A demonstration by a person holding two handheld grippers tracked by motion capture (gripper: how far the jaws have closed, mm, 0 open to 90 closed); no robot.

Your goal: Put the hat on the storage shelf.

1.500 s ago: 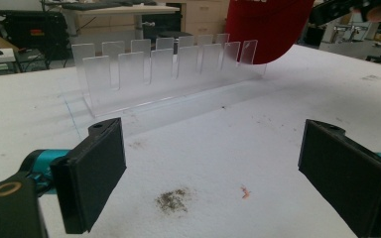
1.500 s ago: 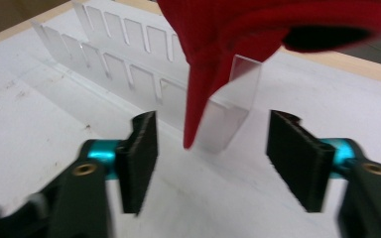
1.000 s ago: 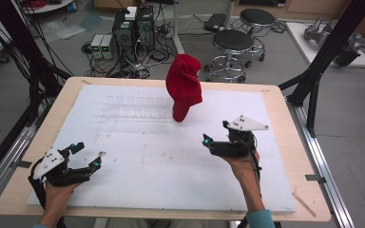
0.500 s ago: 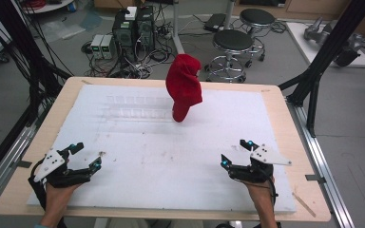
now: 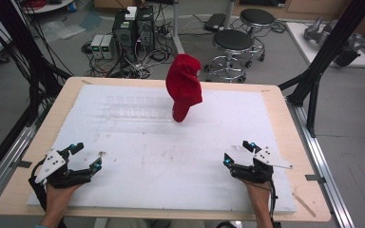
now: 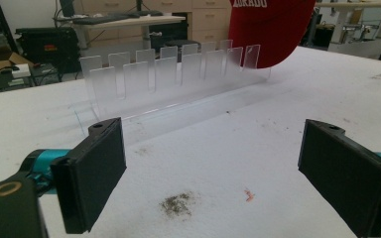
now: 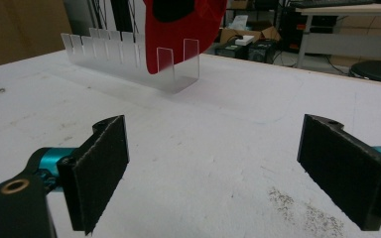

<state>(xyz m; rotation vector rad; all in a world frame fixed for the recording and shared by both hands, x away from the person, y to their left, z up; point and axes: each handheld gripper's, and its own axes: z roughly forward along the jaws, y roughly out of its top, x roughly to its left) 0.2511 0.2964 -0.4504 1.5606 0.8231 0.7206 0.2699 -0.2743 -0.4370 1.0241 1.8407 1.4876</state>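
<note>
While both of your hands rest at the near edge of the white table [image 5: 138,166] in the high view, the left gripper [image 5: 86,160] and the right gripper [image 5: 237,154] each sit with jaws spread wide and nothing between them, well apart from the red cap [image 5: 184,87], which stands on edge in the right end of the clear slotted rack [image 5: 135,107] toward the far side. In the left gripper view, the rack [image 6: 173,74] runs away from you as two rows of clear tabs, and the cap [image 6: 273,29] (white lettering along its top edge) hangs over the farthest slots; that gripper [image 6: 211,178] is empty and open over the bare mat. In the right gripper view, the cap [image 7: 183,27] is seated between the nearest tabs of the rack [image 7: 129,57], ahead and slightly left of the open gripper [image 7: 213,173]. Judged from this, the right side has the shorter reach: approach level, take the cap by the crown rather than the brim, and lift straight up so the light rack does not tip or drag.
</note>
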